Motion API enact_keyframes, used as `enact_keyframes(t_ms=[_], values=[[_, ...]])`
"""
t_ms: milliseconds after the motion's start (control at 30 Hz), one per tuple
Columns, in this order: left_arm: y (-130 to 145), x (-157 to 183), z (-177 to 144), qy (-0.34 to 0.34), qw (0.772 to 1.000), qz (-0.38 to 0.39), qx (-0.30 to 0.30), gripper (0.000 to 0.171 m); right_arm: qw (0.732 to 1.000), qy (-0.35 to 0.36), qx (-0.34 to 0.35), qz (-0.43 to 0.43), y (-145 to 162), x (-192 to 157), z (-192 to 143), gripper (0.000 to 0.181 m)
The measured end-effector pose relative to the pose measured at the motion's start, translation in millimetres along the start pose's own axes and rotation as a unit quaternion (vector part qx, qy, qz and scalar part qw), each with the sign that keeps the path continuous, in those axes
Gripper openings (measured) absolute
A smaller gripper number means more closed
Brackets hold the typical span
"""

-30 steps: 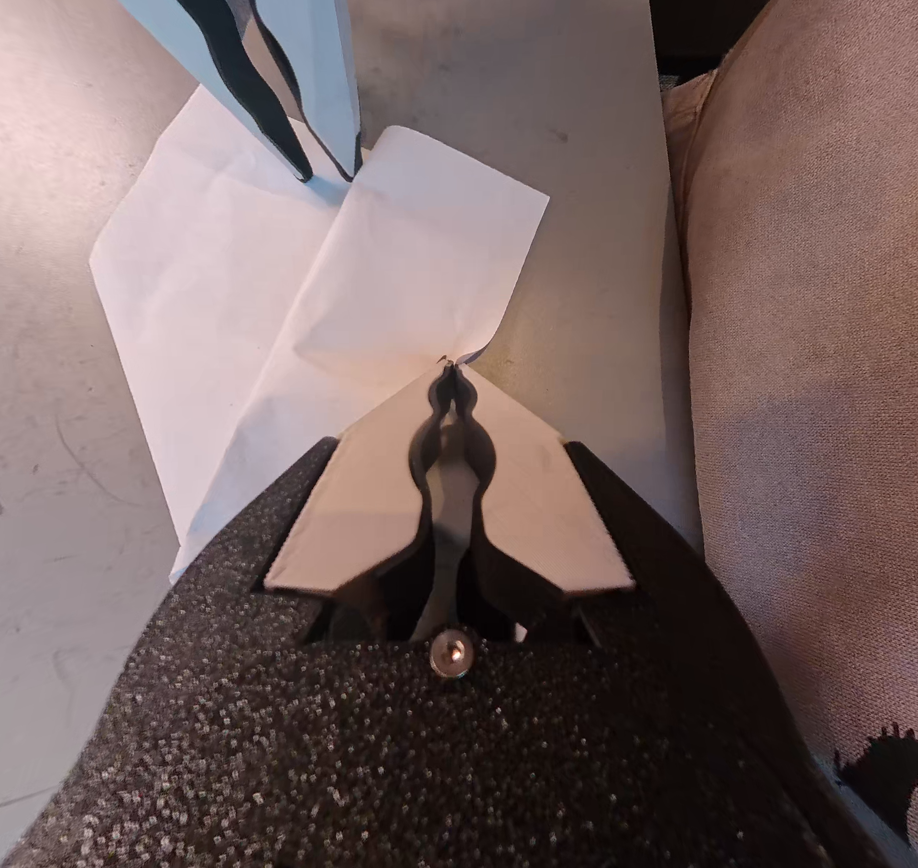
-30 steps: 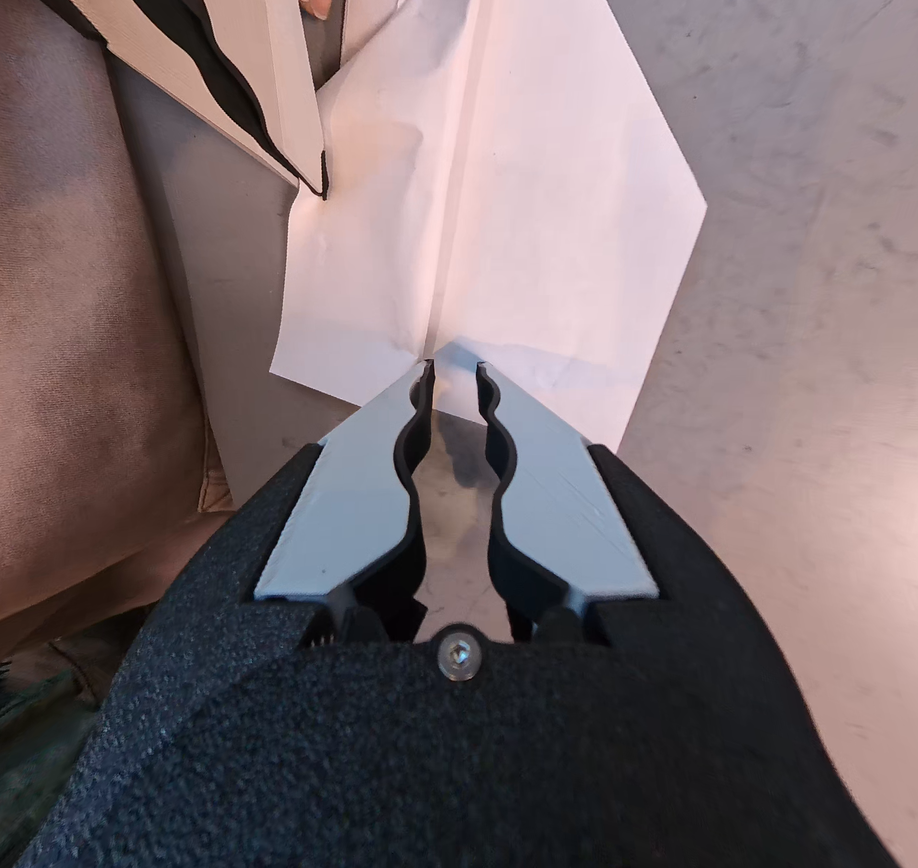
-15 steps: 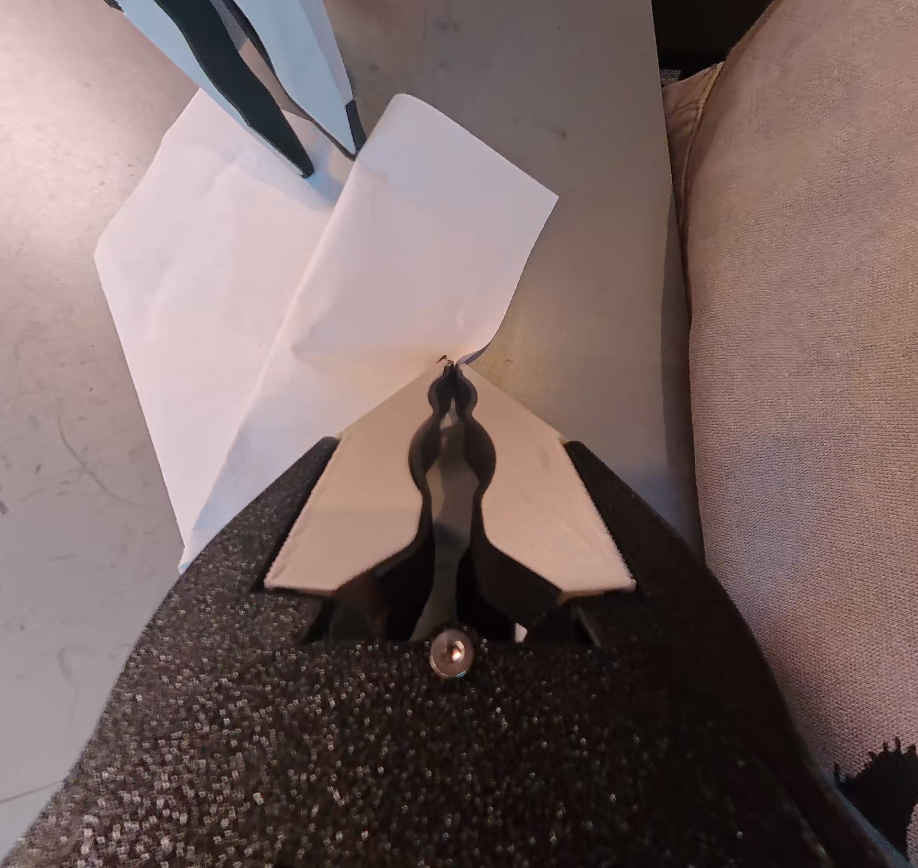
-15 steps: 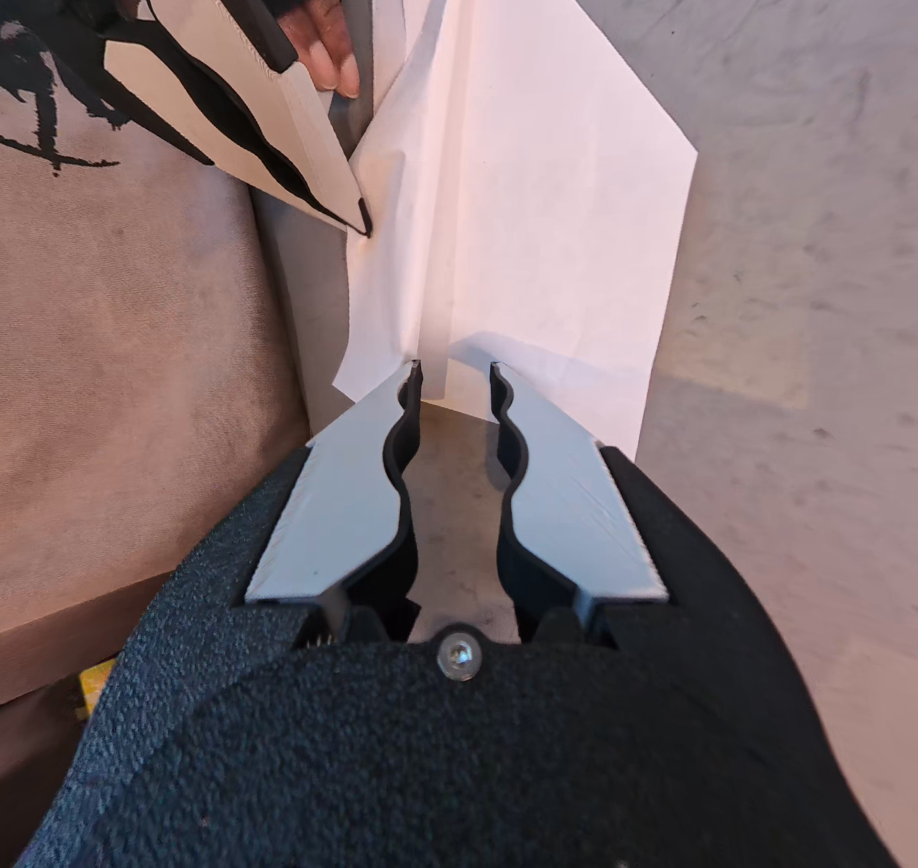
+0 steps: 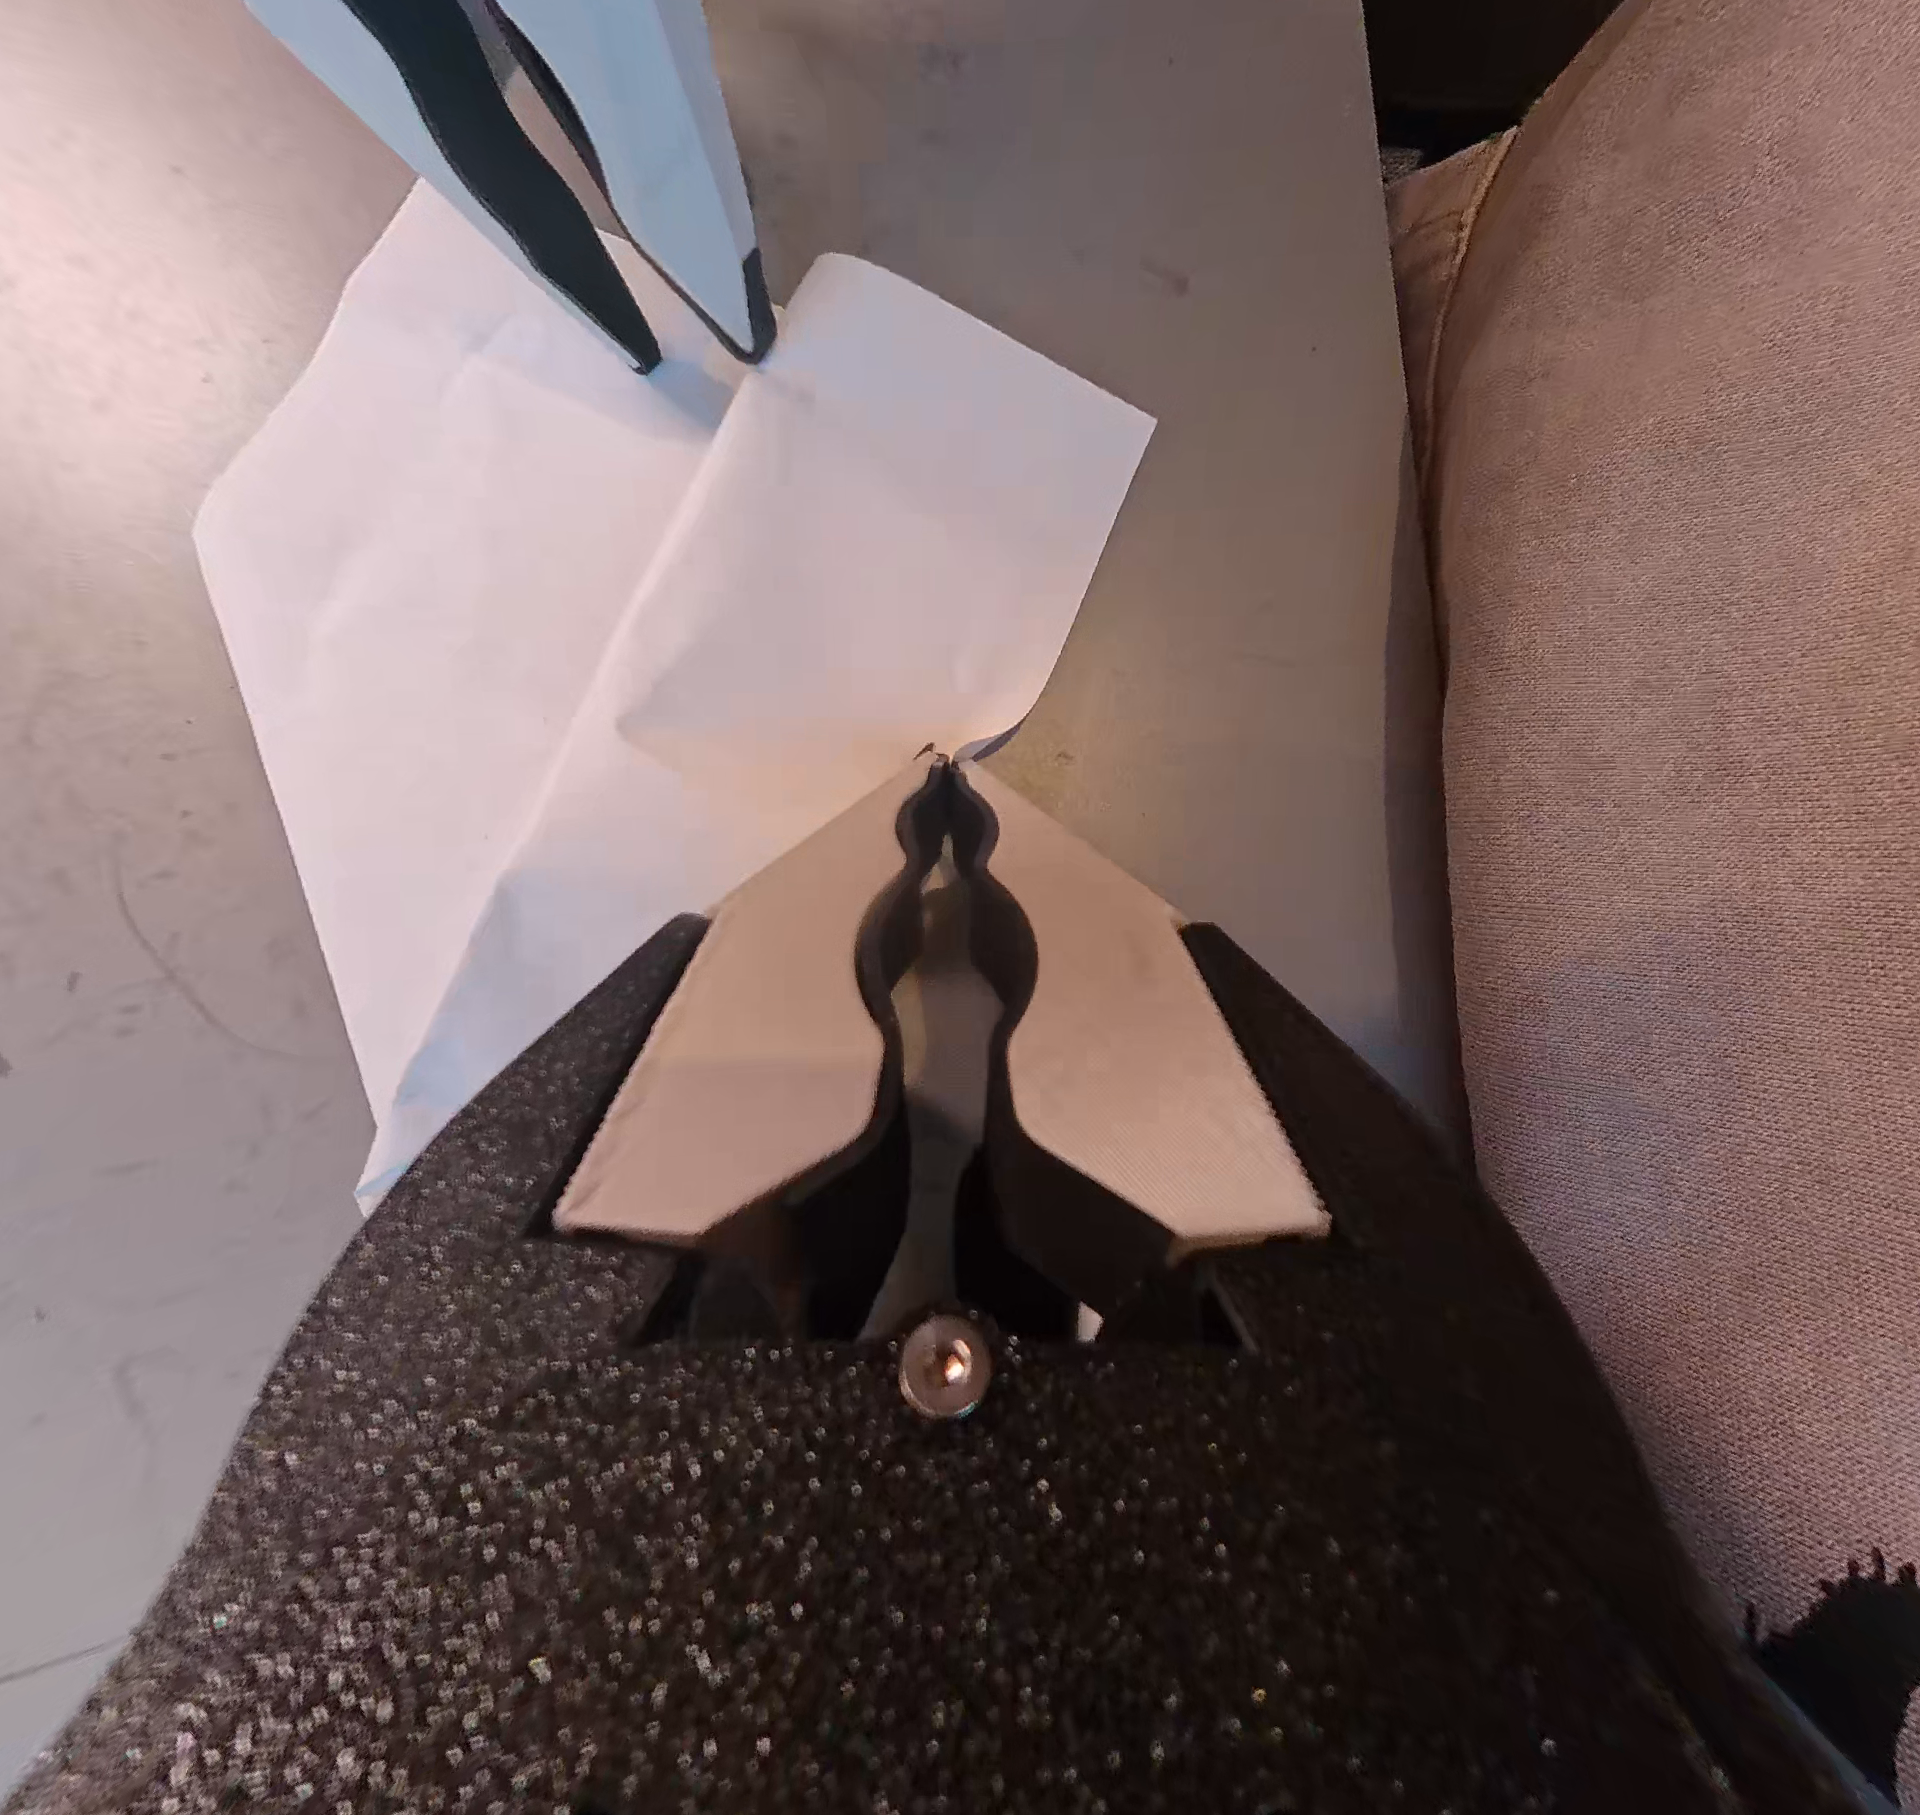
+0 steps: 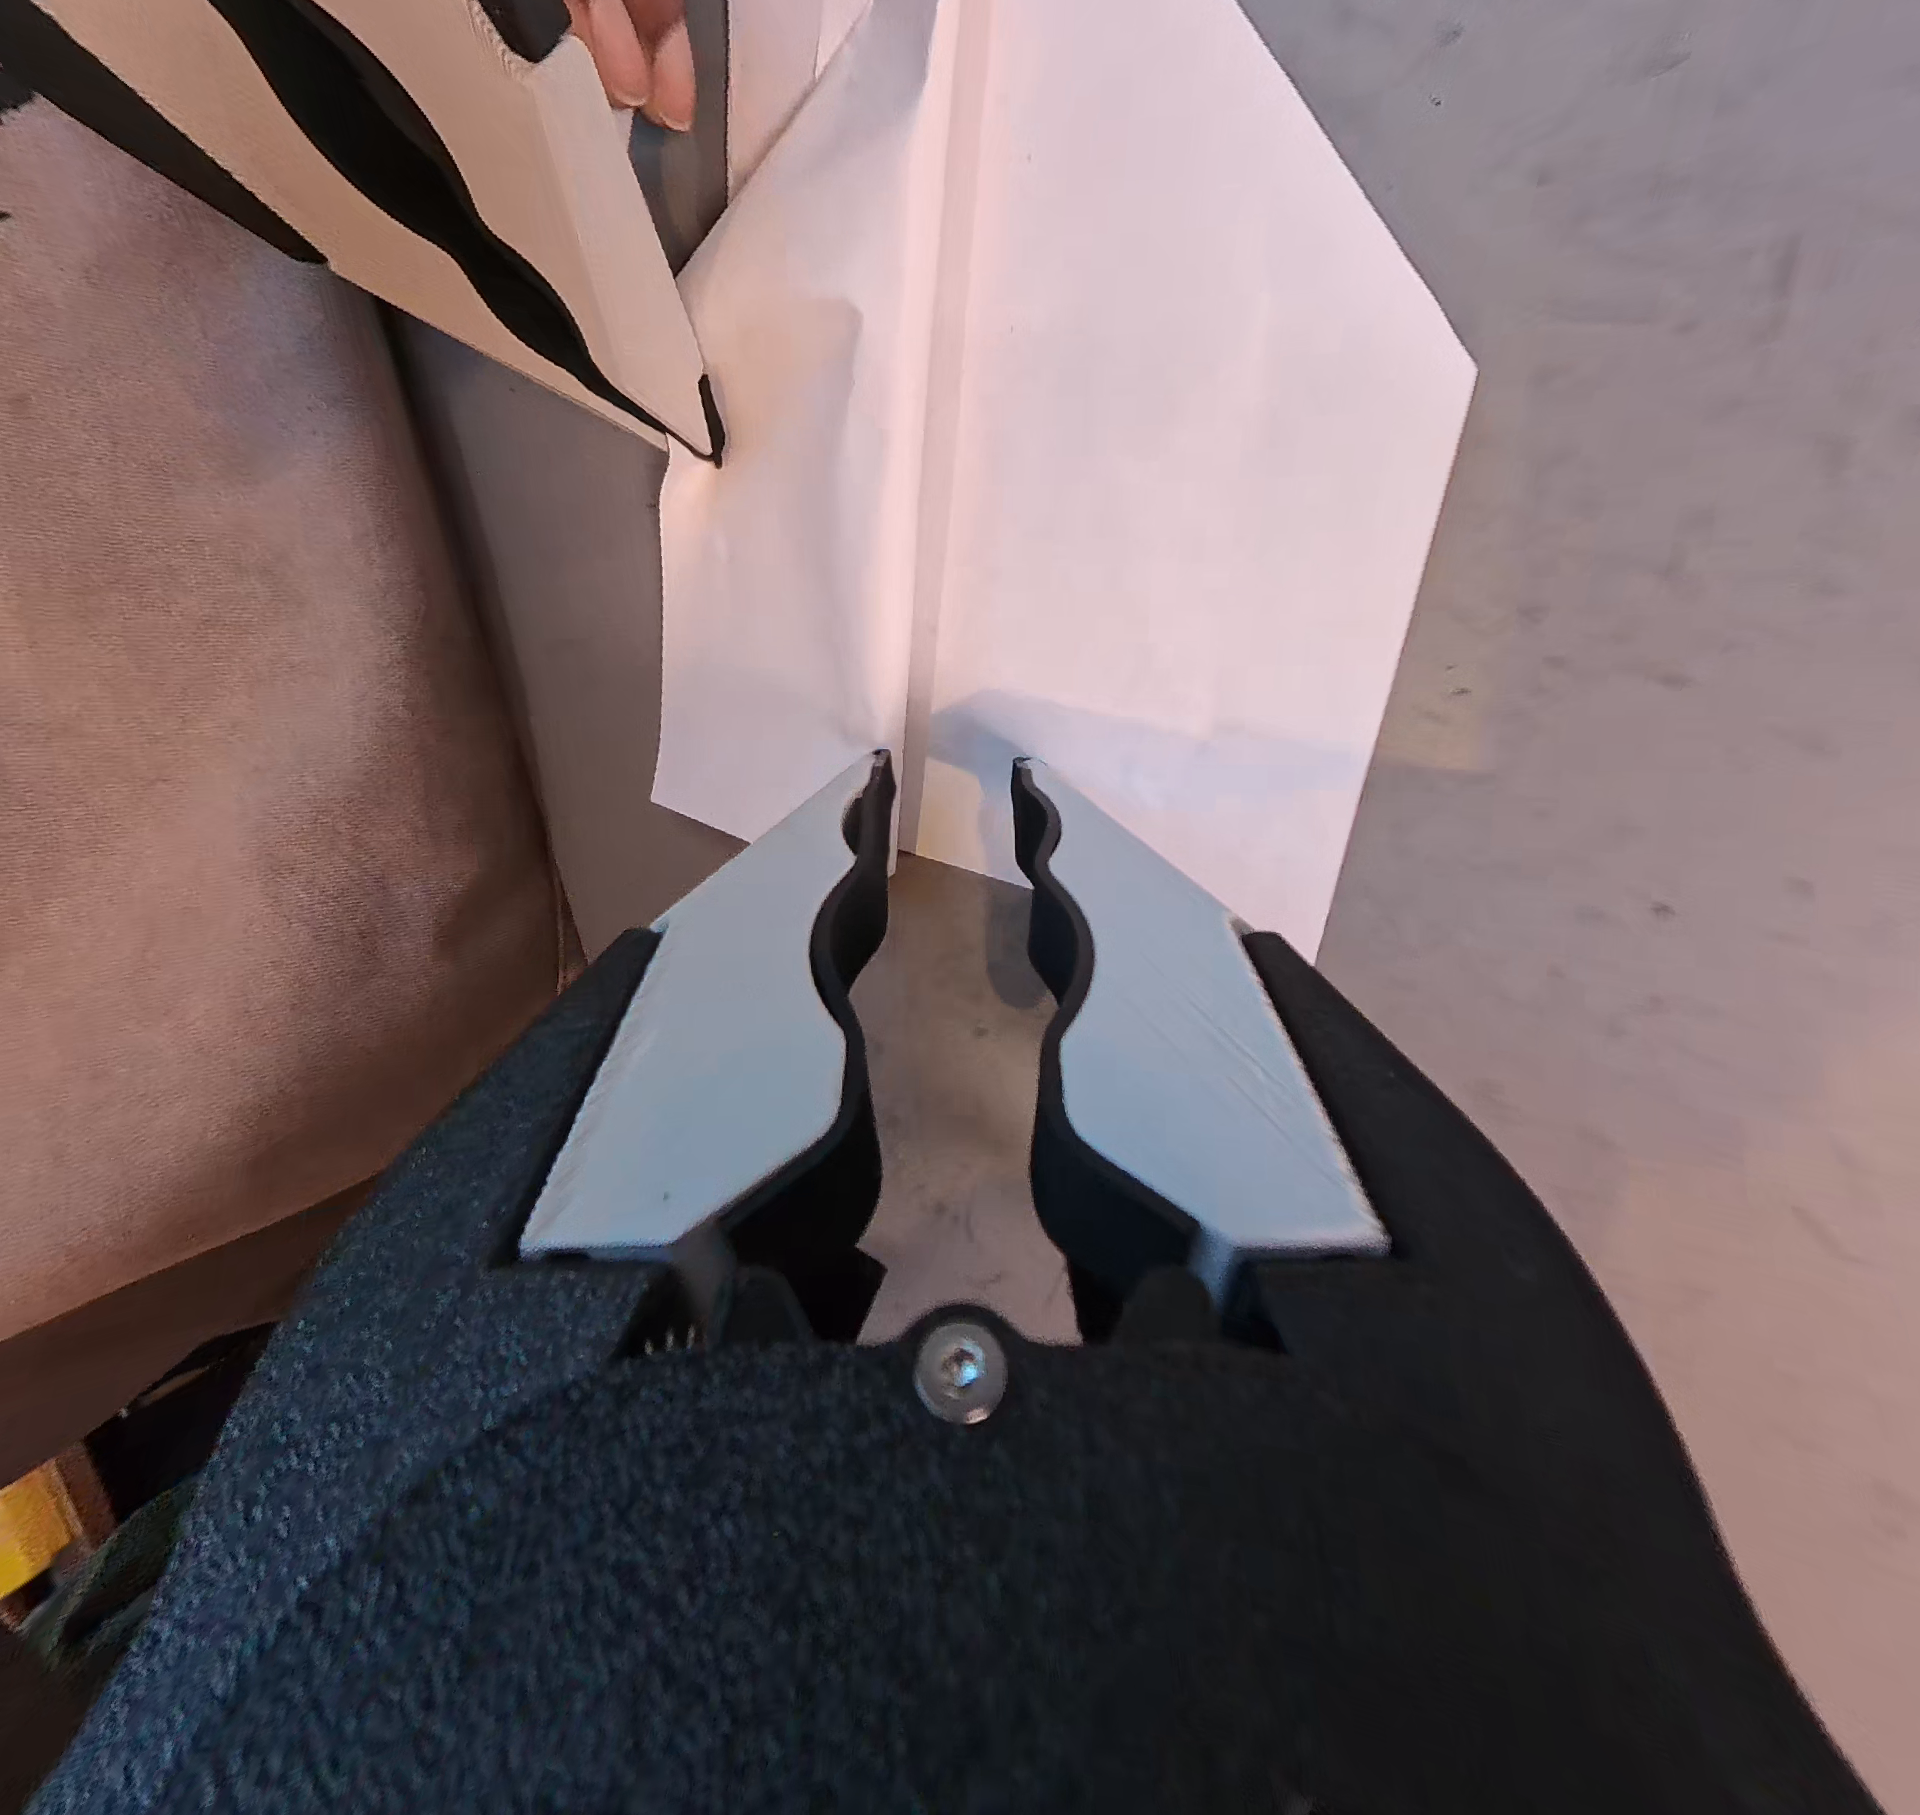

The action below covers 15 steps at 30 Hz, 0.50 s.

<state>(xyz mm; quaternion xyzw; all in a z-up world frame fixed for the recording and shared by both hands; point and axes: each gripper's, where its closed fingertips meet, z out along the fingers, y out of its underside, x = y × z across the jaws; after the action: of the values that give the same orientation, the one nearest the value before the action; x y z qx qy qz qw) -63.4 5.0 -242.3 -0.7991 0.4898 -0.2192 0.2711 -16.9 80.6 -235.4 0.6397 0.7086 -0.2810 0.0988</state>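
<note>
Left gripper (image 5: pixel 943 768) first: its pale fingers are clenching tip to tip, and they are pinching the near edge of a white creased sheet of paper (image 5: pixel 499 570). The sheet is puckering right at the bite, and that flap is lifting off the flat in a shallow tent. The right wrist view agrees, showing the left gripper (image 6: pixel 712 446) coming in from the upper left with its tips closed on the sheet's side edge and a person's hand (image 6: pixel 634 30) behind it.

Over to the right gripper (image 6: pixel 951 763): it is standing released, with a clear gap between the two light-blue fingers and nothing between them. The tips are sitting at the near edge of the sheet (image 6: pixel 1143 415), and the long central fold is running straight away from that gap, just inside the left-hand finger. From the left wrist view the right gripper (image 5: pixel 698 357) is reaching down at the far edge, tips apart, right where the fold line is ending. Whether those tips are pressing on the paper or hovering just above it, I cannot tell.

Moving outward, the sheet is lying on a grey mottled surface (image 5: pixel 104 830), one half flat and the other half raised along the crease. The gripped edge is near the surface's border, and a pinkish-beige fabric cushion (image 5: pixel 1662 726) is butting up against that border on the left gripper's side. The same cushion (image 6: pixel 208 622) is filling the left of the right wrist view, with the grey surface (image 6: pixel 1662 415) stretching away on the right.
</note>
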Motion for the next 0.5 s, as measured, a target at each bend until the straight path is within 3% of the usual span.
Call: enact_keyframes(t_ms=[500], values=[[0.0,-0.3,0.2,-0.007,1.000,0.005,0.003,0.000,0.983,0.162,-0.044,-0.079,-0.3,6.3,4.4,0.013]])
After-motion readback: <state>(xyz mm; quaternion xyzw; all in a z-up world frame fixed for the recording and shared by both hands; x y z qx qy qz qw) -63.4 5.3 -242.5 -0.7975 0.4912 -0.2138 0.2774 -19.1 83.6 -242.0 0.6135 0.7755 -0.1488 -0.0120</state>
